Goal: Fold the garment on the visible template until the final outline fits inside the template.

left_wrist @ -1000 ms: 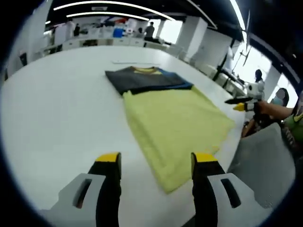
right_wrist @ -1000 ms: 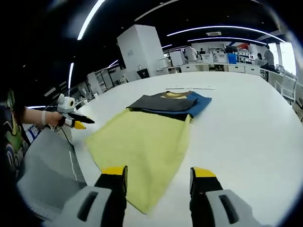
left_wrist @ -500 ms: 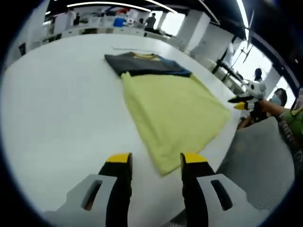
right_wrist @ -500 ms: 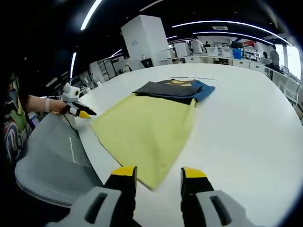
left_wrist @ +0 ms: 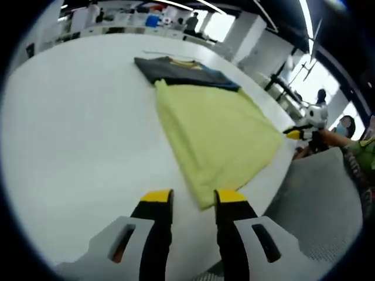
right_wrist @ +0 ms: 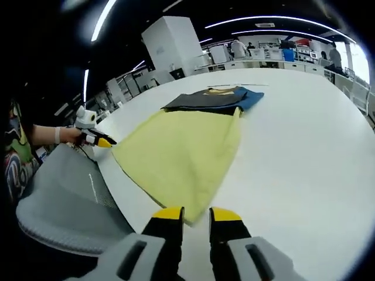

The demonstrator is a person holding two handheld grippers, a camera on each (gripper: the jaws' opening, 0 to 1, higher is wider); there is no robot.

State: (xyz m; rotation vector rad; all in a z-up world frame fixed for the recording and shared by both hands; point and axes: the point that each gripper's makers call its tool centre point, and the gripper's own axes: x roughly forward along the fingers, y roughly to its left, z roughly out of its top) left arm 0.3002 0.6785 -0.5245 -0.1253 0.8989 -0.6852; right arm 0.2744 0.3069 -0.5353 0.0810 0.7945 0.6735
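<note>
The garment lies flat on the white table [left_wrist: 76,129], a wide yellow panel [left_wrist: 217,129] [right_wrist: 181,152] with a dark grey and blue collar end [left_wrist: 176,70] [right_wrist: 211,99] at the far side. My left gripper [left_wrist: 194,198] has its jaws drawn close with a gap left, and the near yellow corner lies between its tips. My right gripper [right_wrist: 197,215] stands the same way at its own corner, with a narrower gap. Each gripper also shows far off in the other's view, at the garment's side corner: the right gripper [left_wrist: 299,133], the left gripper [right_wrist: 101,141].
A grey padded chair back [left_wrist: 316,199] [right_wrist: 64,199] stands against the table edge by the person's arm [right_wrist: 47,134]. A thin pale strip [left_wrist: 167,54] lies on the table beyond the collar. Desks and people stand far behind.
Both grippers have dropped closer to the garment's near corners. Their jaws have narrowed from wide apart to a small gap around the yellow cloth. The garment has not shifted.
</note>
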